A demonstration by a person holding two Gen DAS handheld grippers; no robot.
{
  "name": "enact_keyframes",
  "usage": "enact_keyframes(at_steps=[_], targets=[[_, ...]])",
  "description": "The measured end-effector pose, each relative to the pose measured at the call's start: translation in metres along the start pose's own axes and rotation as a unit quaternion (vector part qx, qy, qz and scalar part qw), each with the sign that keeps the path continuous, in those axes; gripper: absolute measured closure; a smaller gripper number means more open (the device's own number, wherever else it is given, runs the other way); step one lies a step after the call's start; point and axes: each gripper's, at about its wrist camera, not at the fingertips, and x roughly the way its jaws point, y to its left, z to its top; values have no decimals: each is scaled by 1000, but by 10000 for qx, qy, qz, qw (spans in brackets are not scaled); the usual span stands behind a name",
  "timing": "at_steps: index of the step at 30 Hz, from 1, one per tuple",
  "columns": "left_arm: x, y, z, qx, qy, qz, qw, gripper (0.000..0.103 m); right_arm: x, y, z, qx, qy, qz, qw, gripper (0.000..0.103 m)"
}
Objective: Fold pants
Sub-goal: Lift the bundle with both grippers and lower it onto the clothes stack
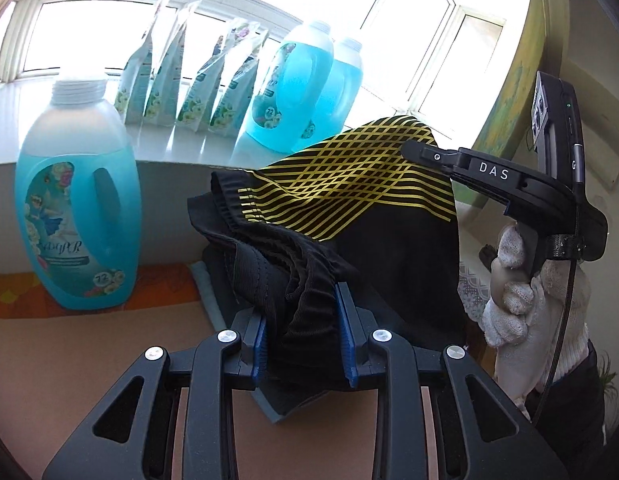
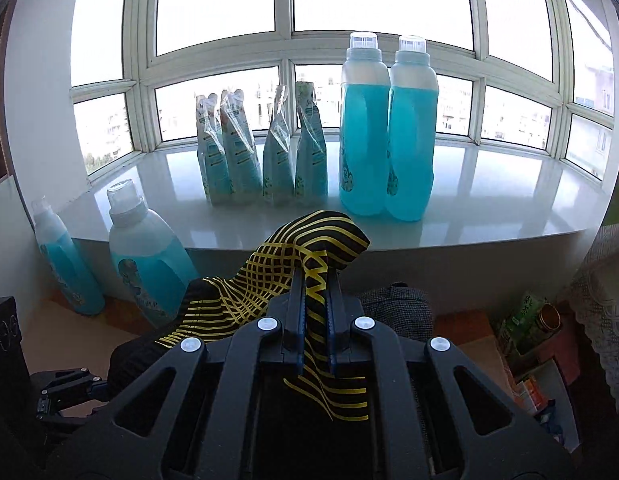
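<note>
Two tools carry the pants (image 1: 361,216) clear of the surface (image 1: 149,344). My left tool (image 1: 303,334) is clamped on the bunched black ribbed edge, nearest its camera, presumably so that the cloth hangs free to be squared. My right tool (image 2: 314,320) is closed on a pinch of the gold-lined panel, held higher, which likely keeps the fabric spread between both grips. The garment therefore runs from each tool forward and sideways toward the other. Beyond stands a blue detergent bottle (image 1: 75,204), then pouches (image 2: 261,152) on the windowsill (image 2: 489,200).
</note>
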Motion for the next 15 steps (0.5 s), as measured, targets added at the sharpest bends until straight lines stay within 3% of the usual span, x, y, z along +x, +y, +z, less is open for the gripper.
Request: enact_keyframes(at_steps=[7,11,15], targets=[[51,-12,-4,113,215,-67,9997,76,53,-45,1,64,234,-146,9996,94],[85,-5,-19,124,591,13,9982,76,93,-70,-18,145,578,-309,9977,94],[94,11,-35,30,784,98,9969,75,119,-93,-39,425,862,-287,9950,94]])
